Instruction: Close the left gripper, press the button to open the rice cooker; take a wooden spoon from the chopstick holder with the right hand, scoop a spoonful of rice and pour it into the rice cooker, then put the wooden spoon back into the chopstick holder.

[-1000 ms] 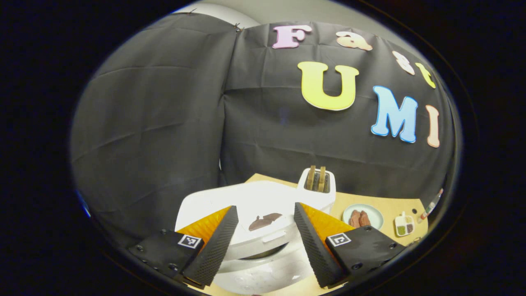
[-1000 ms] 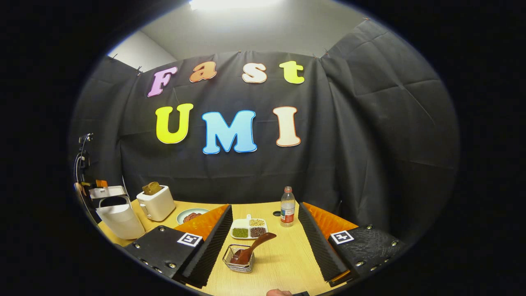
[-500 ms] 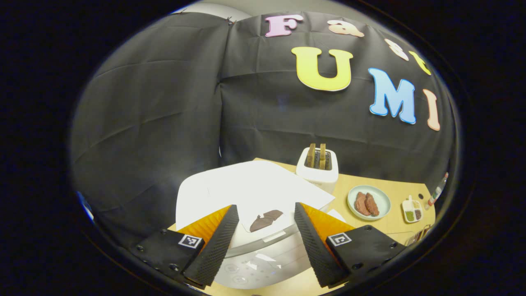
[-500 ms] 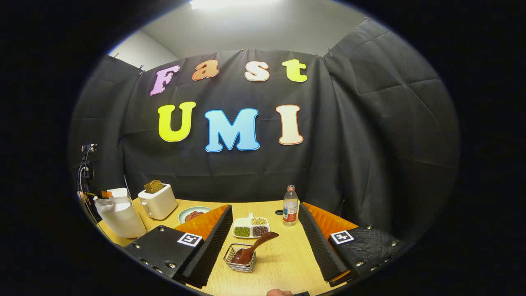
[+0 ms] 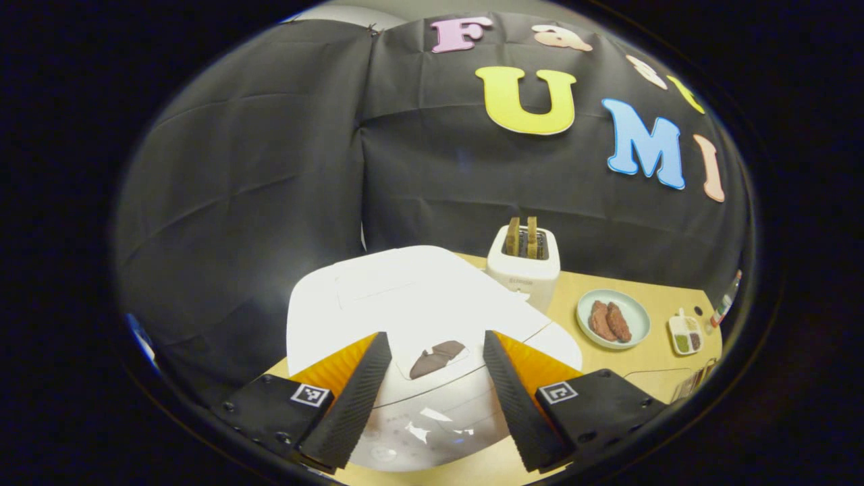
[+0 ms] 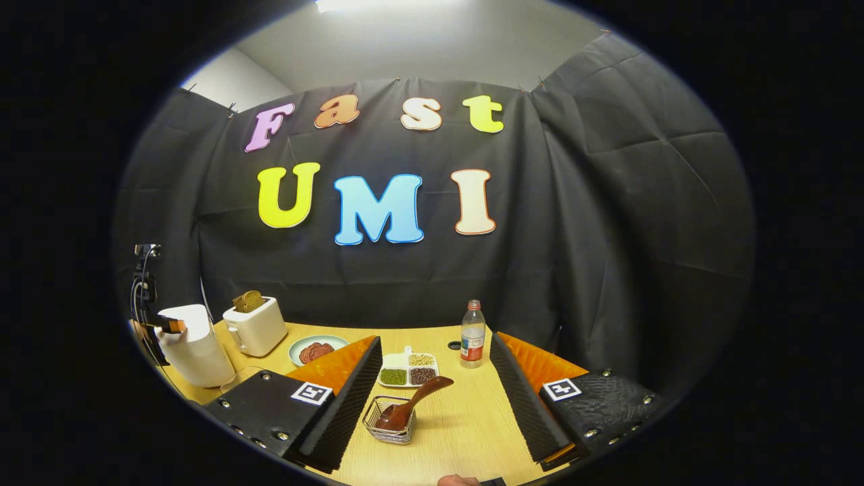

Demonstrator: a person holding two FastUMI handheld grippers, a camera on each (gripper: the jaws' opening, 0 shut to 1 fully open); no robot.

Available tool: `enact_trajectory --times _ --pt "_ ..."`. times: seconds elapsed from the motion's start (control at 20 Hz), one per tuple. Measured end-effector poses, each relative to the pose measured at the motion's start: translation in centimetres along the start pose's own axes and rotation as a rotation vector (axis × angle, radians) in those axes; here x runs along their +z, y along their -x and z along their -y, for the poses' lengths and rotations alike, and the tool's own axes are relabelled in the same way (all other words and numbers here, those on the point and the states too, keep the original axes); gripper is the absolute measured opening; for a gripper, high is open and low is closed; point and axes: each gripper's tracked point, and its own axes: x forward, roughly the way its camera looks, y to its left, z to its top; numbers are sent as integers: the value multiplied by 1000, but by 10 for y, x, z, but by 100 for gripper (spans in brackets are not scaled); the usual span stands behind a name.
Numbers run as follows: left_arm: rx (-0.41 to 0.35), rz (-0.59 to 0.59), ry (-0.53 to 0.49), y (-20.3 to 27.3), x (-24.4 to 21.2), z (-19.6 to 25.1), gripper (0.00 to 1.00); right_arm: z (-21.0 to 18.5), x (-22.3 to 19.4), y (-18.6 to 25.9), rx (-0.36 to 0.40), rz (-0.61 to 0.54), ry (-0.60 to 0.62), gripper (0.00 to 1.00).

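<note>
Noting right tool [image 6: 435,405] spread wide and empty above rigid, light wooden spoon [image 6: 413,403] leaning in wire chopstick holder [image 6: 389,428] on surface [image 6: 466,432], best gripped along raised handle; left tool [image 5: 432,391] likewise agape over rice cooker [image 5: 412,317].

Dim booth, ceiling light [image 6: 378,5] overhead; rice cooker [image 5: 412,317] overexposed, fisheye-bent edges

one rice cooker [image 5: 412,317], one toaster [image 5: 523,263], one bottle [image 6: 472,335]
</note>
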Motion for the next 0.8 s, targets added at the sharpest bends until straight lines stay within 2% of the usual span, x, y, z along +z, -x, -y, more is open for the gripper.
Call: enact_trajectory --times 0.1,0.3,0.45,0.5,0.6,0.8 --pt "-10 7 41 1 0 0 97 -5 -3 -1 8 -4 -8 98" --pt "-28 21 -21 2 3 2 98 -24 -1 -2 44 4 -16 98" --pt "-51 46 23 13 13 4 98 -38 12 -1 75 33 -24 98" --pt "-54 87 20 20 25 4 100 -42 17 0 83 44 -21 98" --pt "-84 175 -15 45 48 10 98 -50 26 3 104 62 -12 98" --pt "-166 331 -82 118 89 29 97 -65 47 12 140 105 -16 98"
